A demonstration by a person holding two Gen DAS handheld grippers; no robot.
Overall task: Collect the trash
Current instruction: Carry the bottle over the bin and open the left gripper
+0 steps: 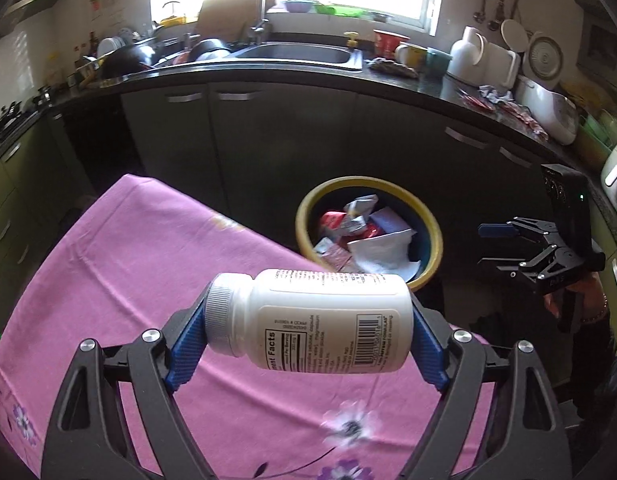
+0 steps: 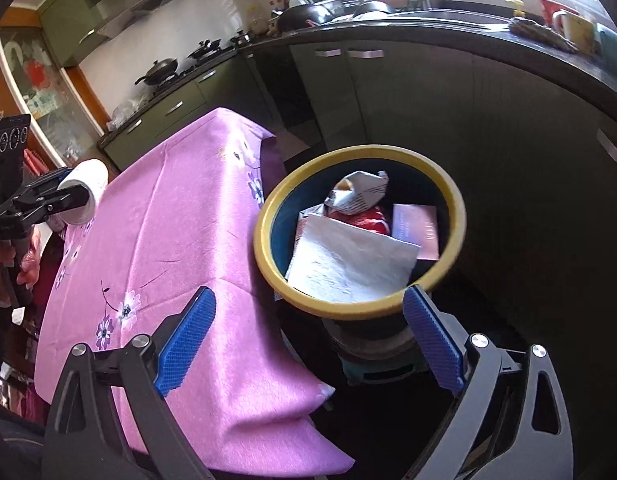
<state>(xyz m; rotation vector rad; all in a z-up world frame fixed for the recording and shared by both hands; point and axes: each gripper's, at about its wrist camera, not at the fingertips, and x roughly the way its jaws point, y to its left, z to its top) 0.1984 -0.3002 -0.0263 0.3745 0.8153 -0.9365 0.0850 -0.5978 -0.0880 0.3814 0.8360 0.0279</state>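
Observation:
My left gripper (image 1: pixel 308 320) is shut on a white pill bottle (image 1: pixel 312 318), held sideways above the pink floral tablecloth (image 1: pixel 148 272). The bottle also shows in the right wrist view (image 2: pixel 86 192), at the far left. A yellow-rimmed trash bin (image 1: pixel 304 220) holding paper and wrappers stands on the floor just past the table's edge; in the right wrist view the bin (image 2: pixel 264 220) is close ahead. My right gripper (image 2: pixel 308 332) is open and empty over the bin's near rim; in the left wrist view the right gripper (image 1: pixel 508 246) is to the right of the bin.
Dark cabinets (image 1: pixel 268 140) and a cluttered black counter with a sink (image 1: pixel 300 54) run behind the bin. More wrappers (image 1: pixel 496 104) lie on the counter at right. A stove with pans (image 2: pixel 168 68) is at the left.

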